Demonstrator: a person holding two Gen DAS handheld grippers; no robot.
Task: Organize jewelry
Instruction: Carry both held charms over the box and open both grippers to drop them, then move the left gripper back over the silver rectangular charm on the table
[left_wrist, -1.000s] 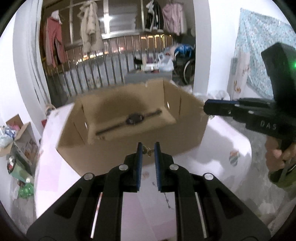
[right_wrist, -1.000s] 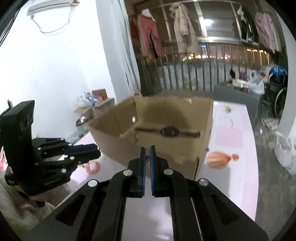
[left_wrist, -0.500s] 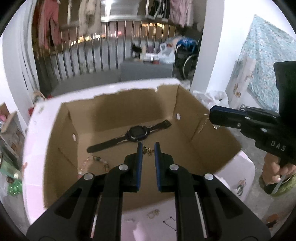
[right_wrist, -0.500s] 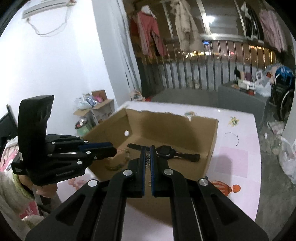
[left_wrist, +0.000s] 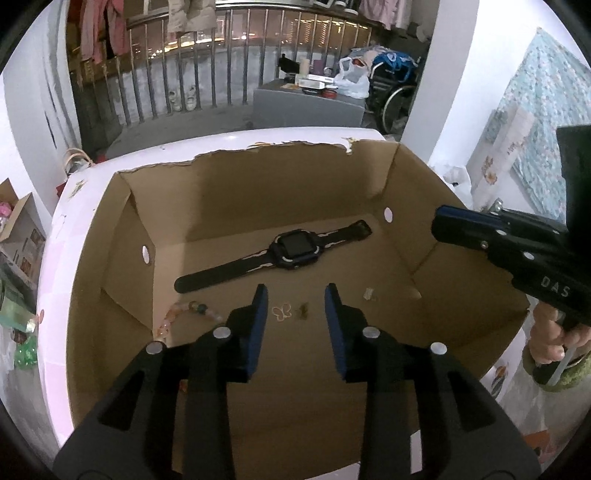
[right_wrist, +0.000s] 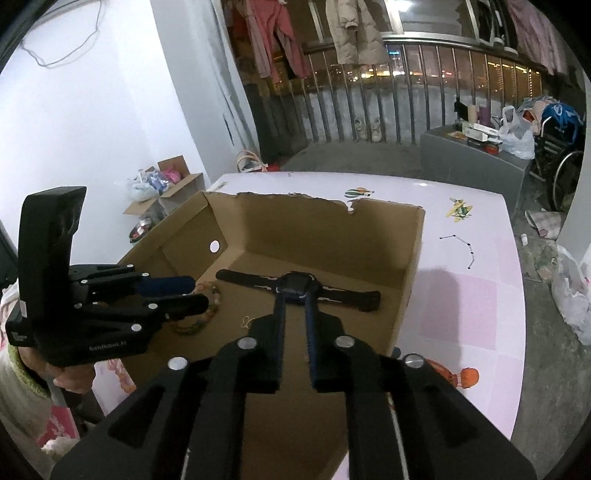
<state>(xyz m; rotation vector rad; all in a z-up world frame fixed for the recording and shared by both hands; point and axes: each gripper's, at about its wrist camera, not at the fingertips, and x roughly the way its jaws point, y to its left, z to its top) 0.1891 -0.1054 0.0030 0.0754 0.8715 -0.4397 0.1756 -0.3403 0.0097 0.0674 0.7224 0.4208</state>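
An open cardboard box (left_wrist: 122, 236) (right_wrist: 410, 266) stands on the pink table. Inside lie a black watch (left_wrist: 291, 251) (right_wrist: 295, 284), a beaded bracelet (left_wrist: 184, 314) (right_wrist: 207, 306), a small gold butterfly piece (left_wrist: 281, 313) (right_wrist: 245, 323) and a tiny dark charm (left_wrist: 303, 312). My left gripper (left_wrist: 295, 301) is open and empty above the box floor, the butterfly piece lying below between its fingers. My right gripper (right_wrist: 293, 302) hovers over the box near the watch, its jaws slightly apart and empty; it also shows in the left wrist view (left_wrist: 480, 229).
The pink table (right_wrist: 461, 280) has printed pictures and a small black bead chain (right_wrist: 461, 245) right of the box. A railing, hanging clothes, a grey cabinet (left_wrist: 306, 107) and a wheelchair (right_wrist: 557, 162) stand beyond. Boxes and bags lie on the floor at left.
My left gripper has opened and let the small gold butterfly piece fall onto the box floor. Both grippers have moved forward over the box. The right jaws have parted slightly.
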